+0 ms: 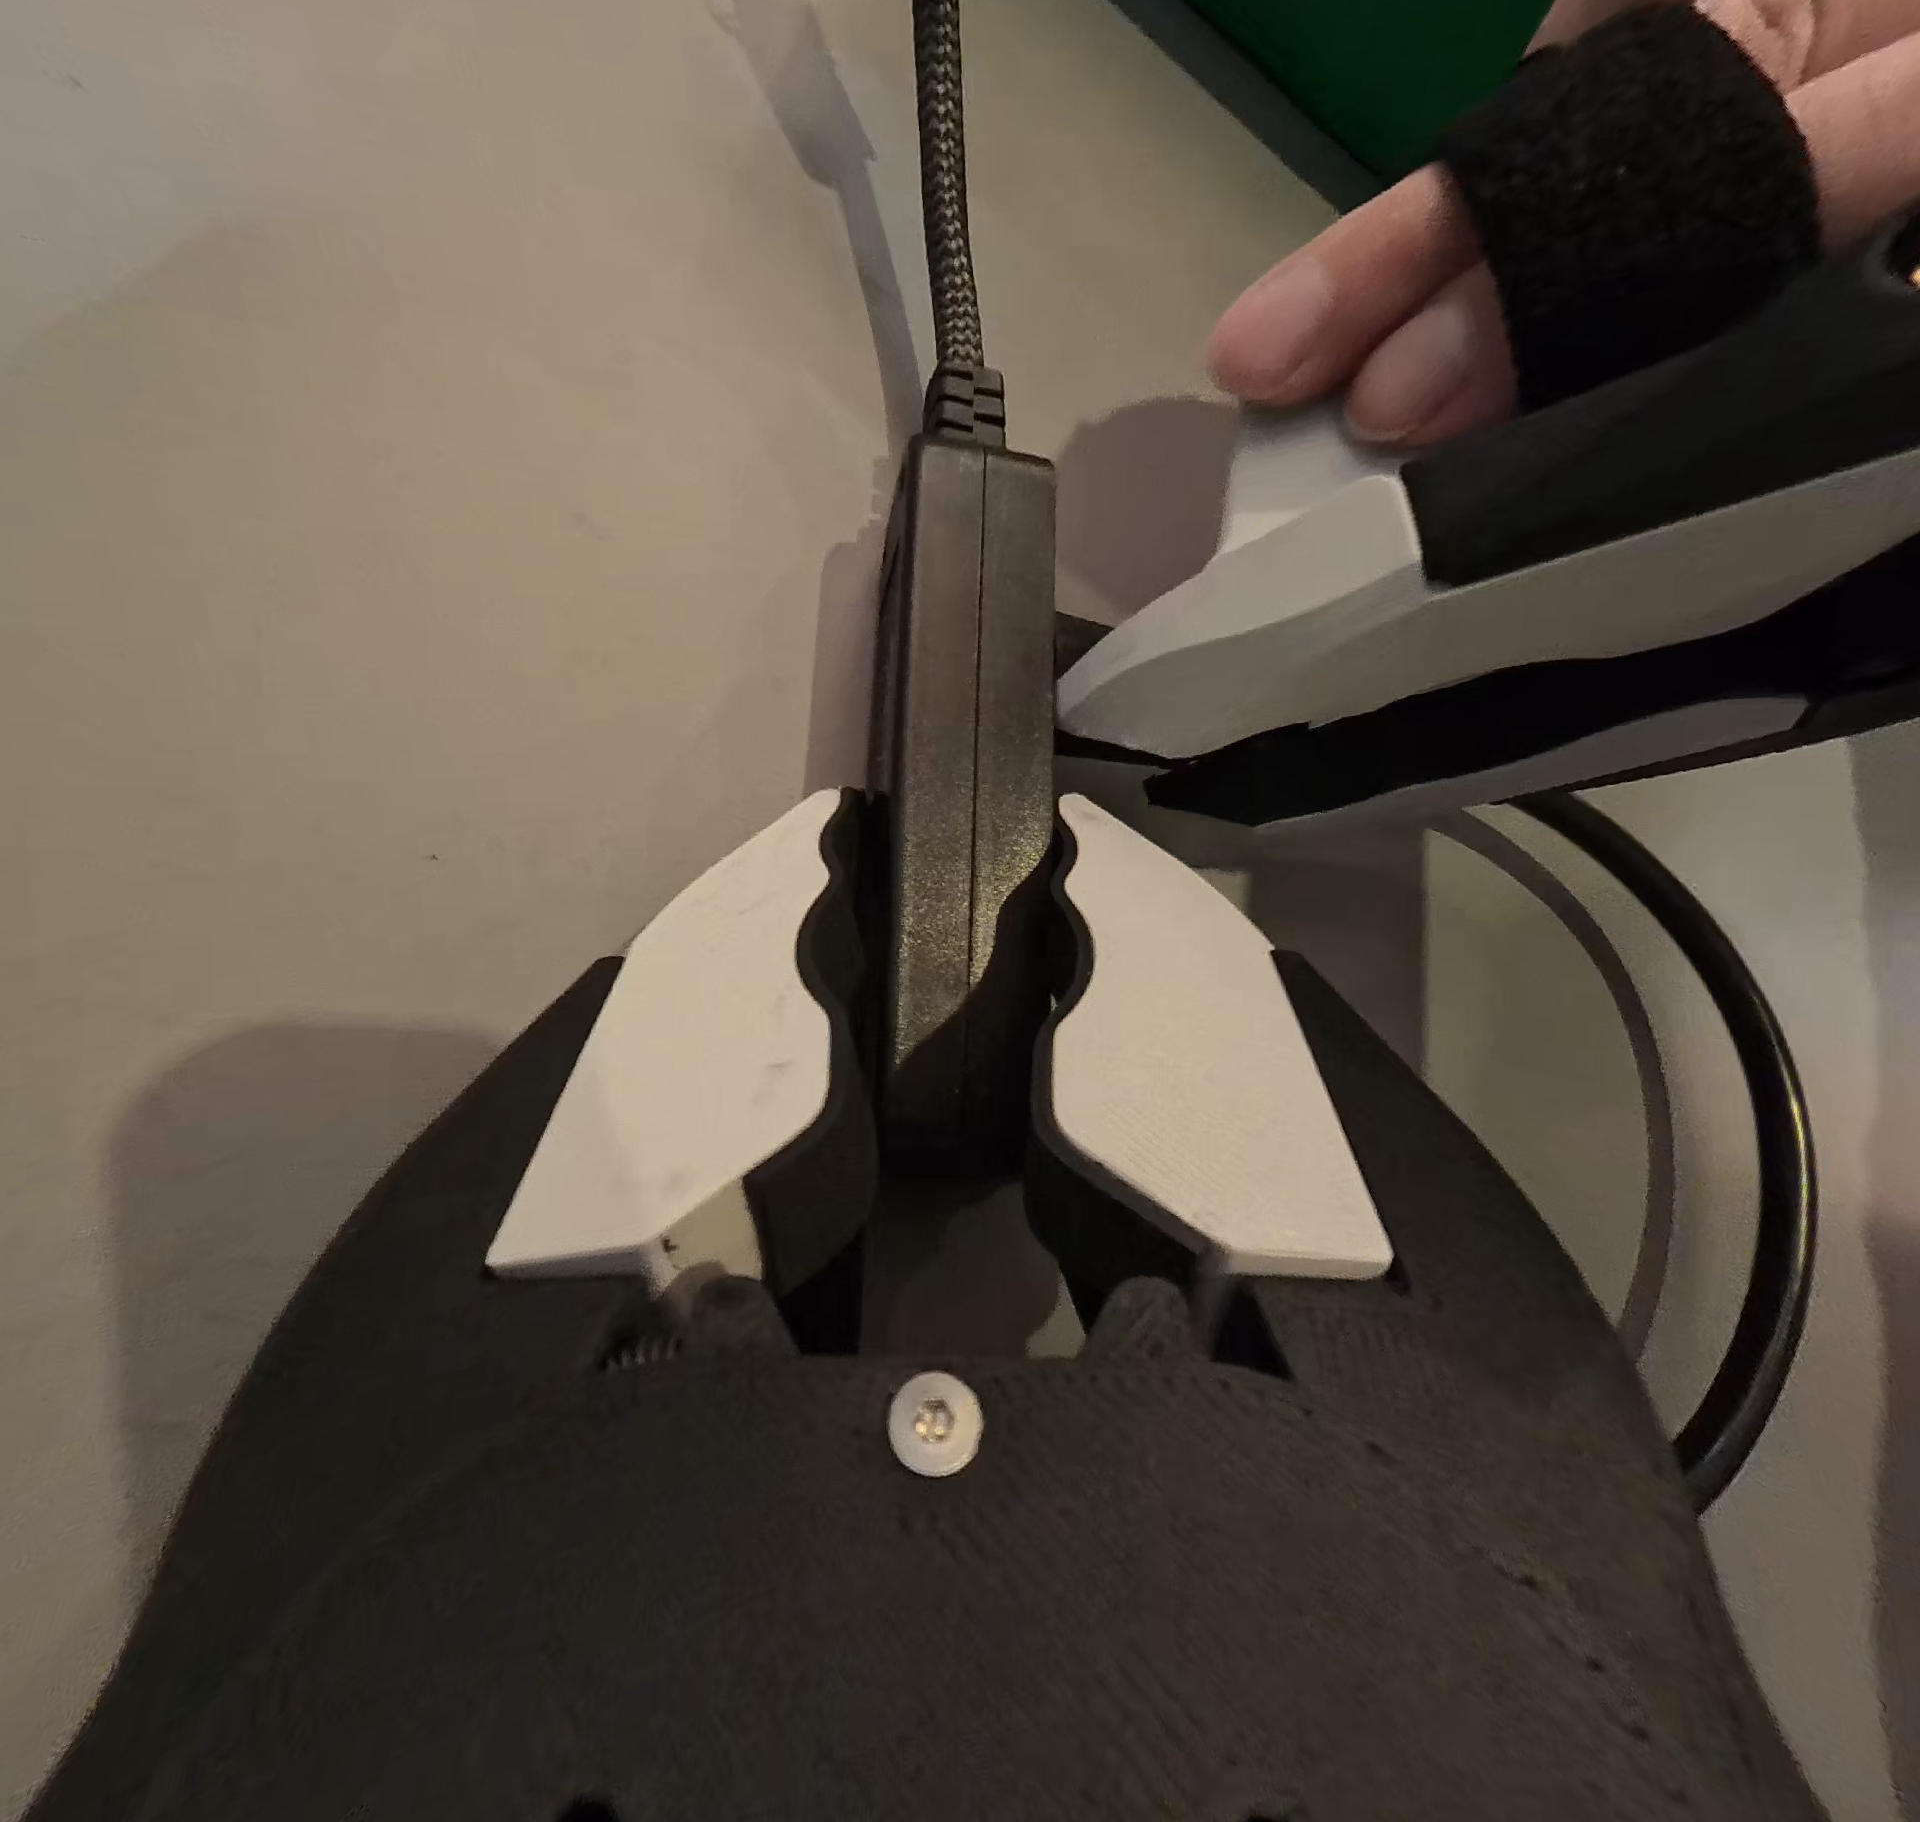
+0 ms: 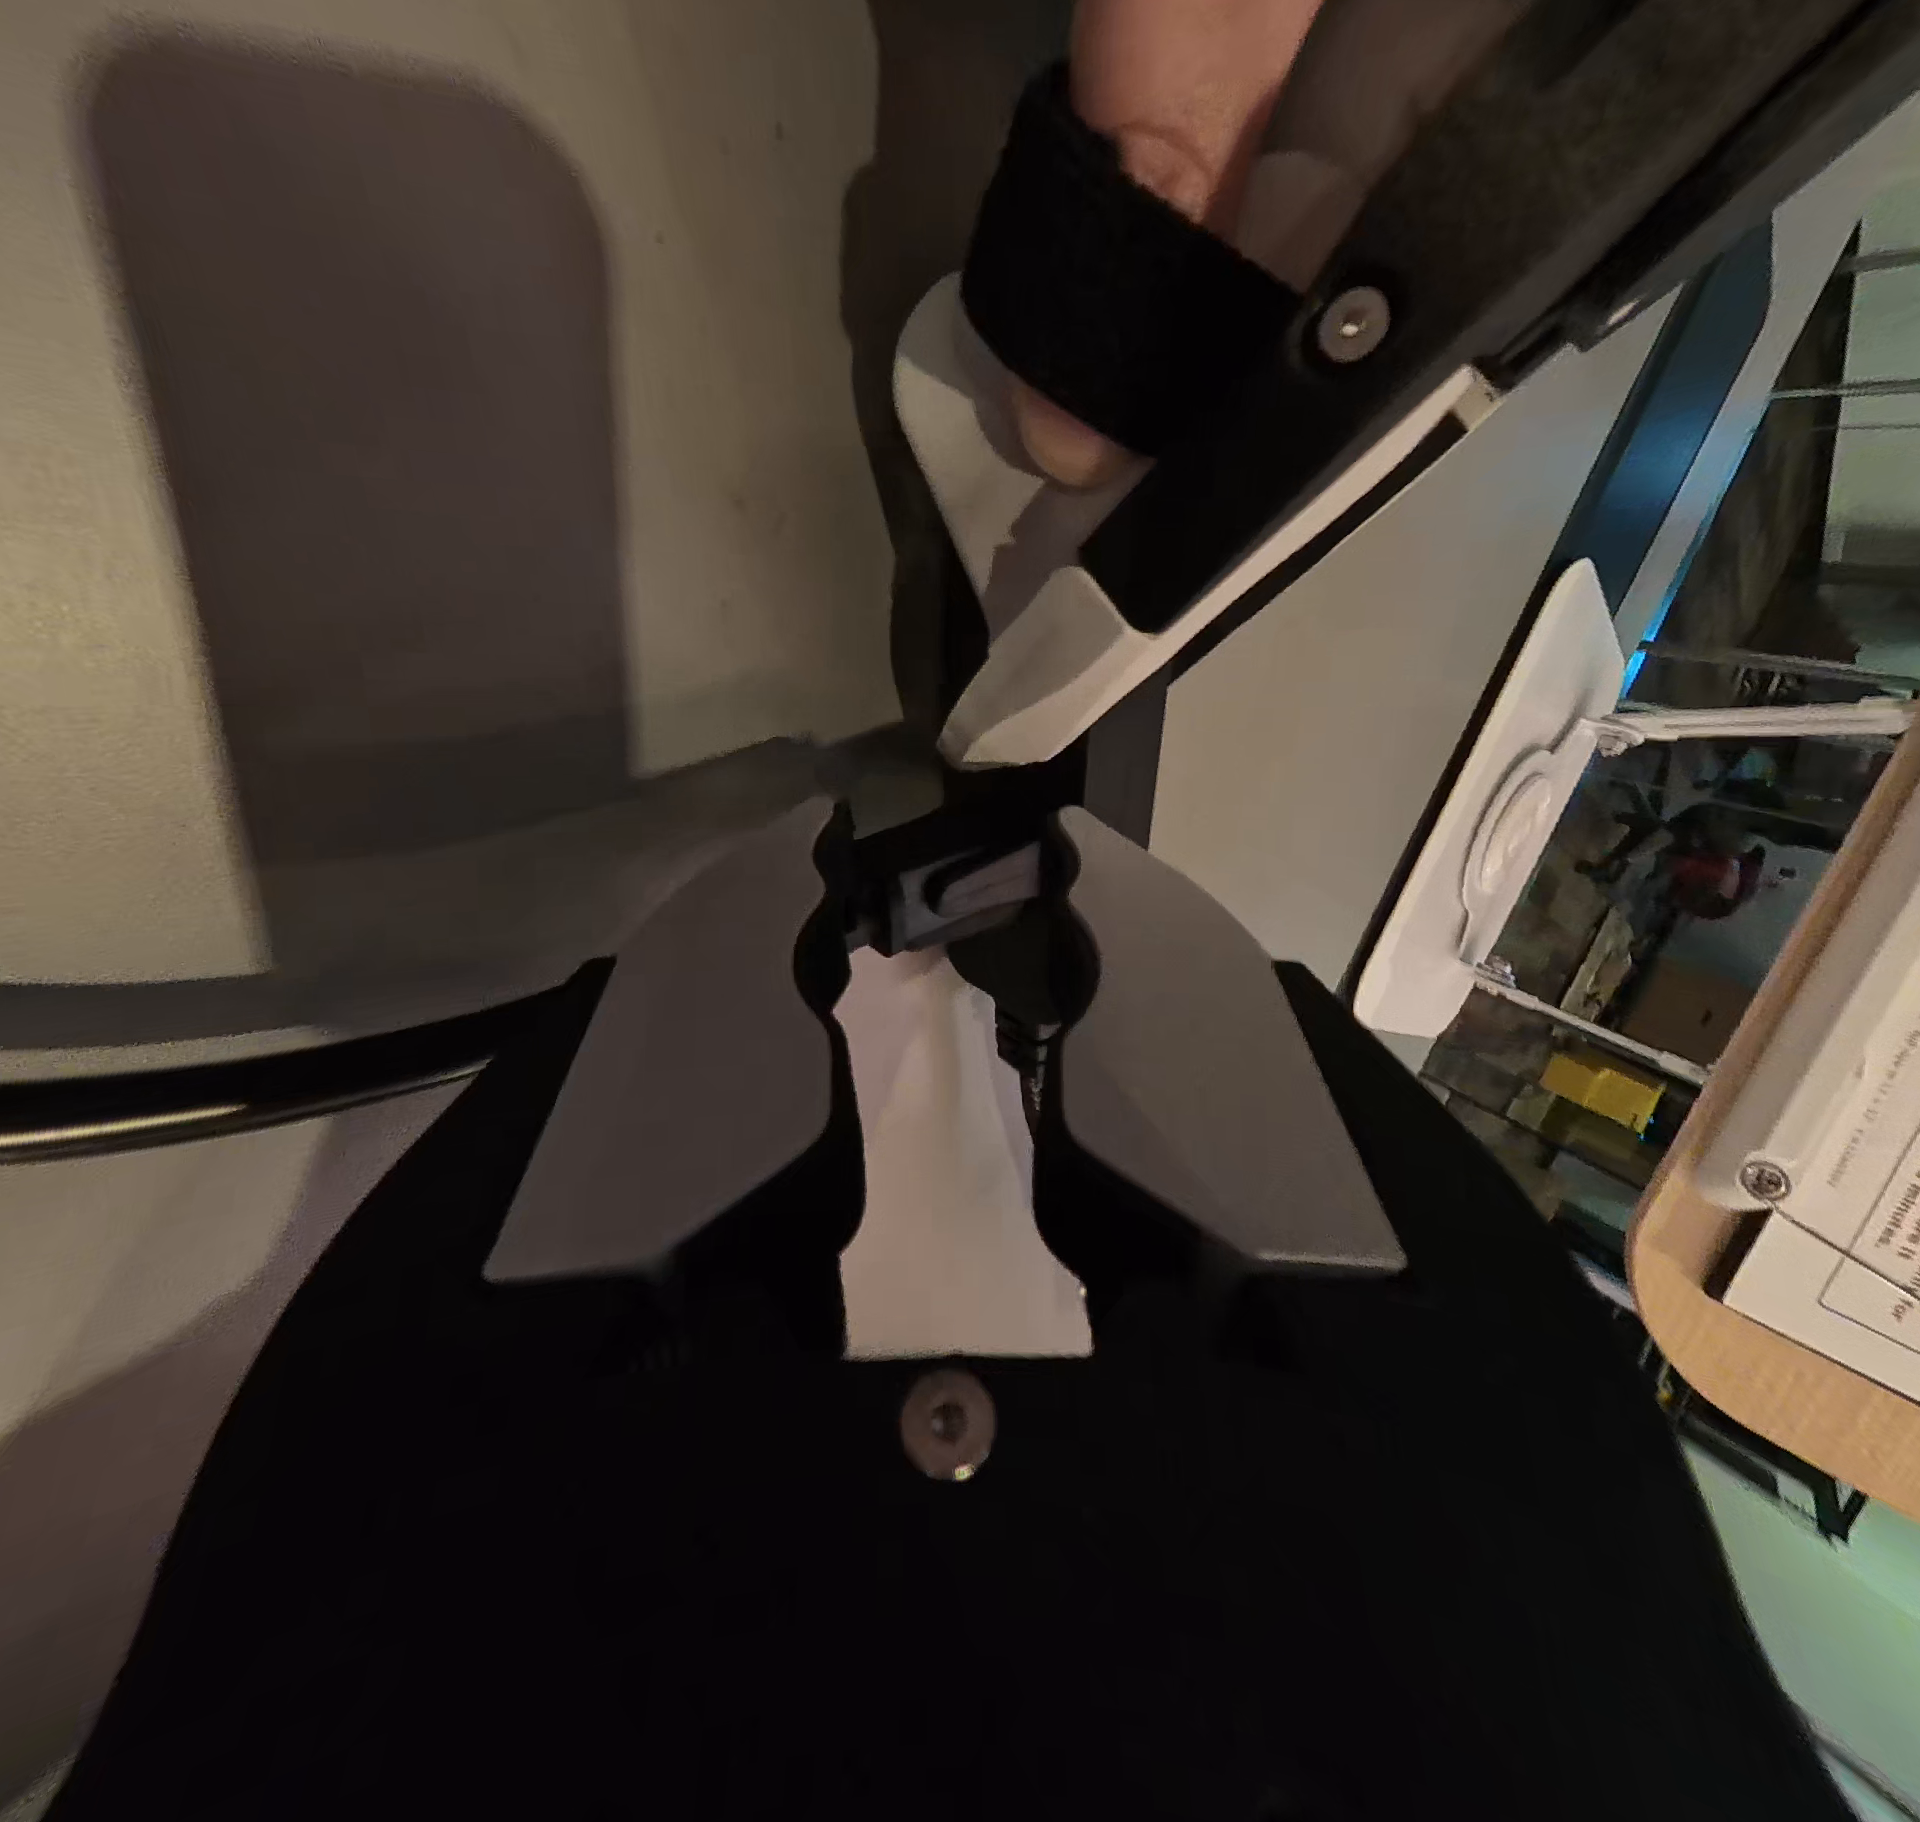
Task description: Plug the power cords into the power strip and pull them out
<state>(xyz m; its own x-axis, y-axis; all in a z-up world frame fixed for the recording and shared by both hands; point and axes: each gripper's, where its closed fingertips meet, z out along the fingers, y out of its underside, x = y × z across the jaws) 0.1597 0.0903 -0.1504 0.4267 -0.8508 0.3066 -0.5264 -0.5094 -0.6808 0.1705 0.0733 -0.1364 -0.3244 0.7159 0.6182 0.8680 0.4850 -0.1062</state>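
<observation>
In the left wrist view my left gripper is shut on a flat black power strip, held on edge with its braided cable running up and away. My right gripper comes in from the right, tips against the strip's right face, with a hand on it. In the right wrist view my right gripper is shut on a small black plug. The plug's strain relief points back toward the camera. The left gripper's white finger is just above the plug. Whether the plug's prongs are in the strip is hidden.
A glossy black cord loops on the pale tabletop at right; it also shows in the right wrist view. A green box stands at the far right. A white plastic plate and a wood-framed board lie at right.
</observation>
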